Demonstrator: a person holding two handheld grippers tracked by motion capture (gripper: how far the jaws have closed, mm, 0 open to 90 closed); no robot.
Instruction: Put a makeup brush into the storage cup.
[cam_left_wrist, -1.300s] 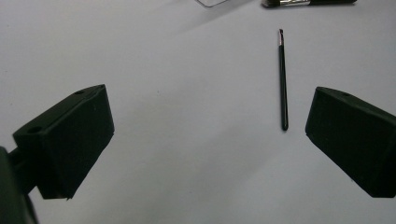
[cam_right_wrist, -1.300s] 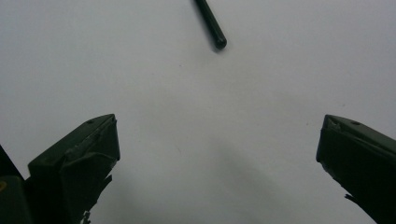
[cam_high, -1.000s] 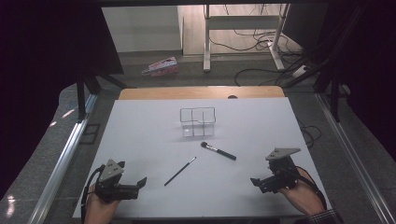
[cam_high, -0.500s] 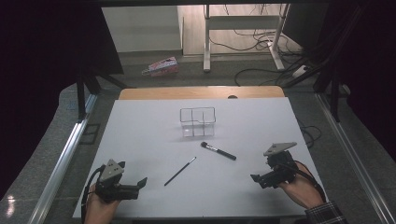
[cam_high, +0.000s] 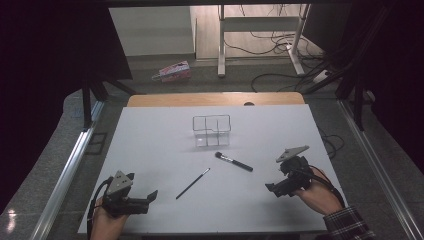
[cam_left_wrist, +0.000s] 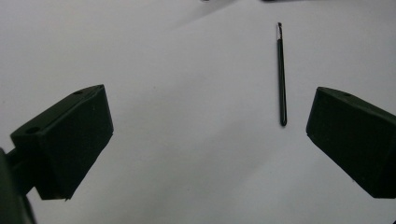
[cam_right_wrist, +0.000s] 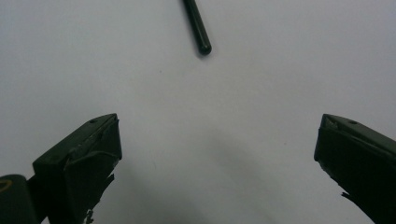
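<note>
Right now both grippers sit low at the near edge of the table (cam_high: 150, 130), each with its jaws spread wide and nothing between them. The left gripper (cam_high: 150, 197) points toward a thin brush (cam_high: 192, 183), which lies flat on the white top, in front of the clear organizer (cam_high: 212, 131) and a little to its left. From the left gripper view that brush (cam_left_wrist: 281, 74) lies just ahead of the jaws, toward the one on the right, its tip pointing away. The right gripper (cam_high: 272, 189) faces a thicker brush (cam_high: 233, 161), which lies just in front of the organizer and slightly to its right; the rounded end of its handle (cam_right_wrist: 198, 28) shows ahead of those jaws.

Both brushes look light and stiff, with smooth, narrow, round handles, so I'd expect them to roll or skid if nudged from one side. The thin one lies so low on the table that the jaws would need to come down almost touching the surface. Mid-handle looks like the safest place to pinch either one, keeping clear of the soft bristles at the head. The organizer looks light too, and easy to knock.
</note>
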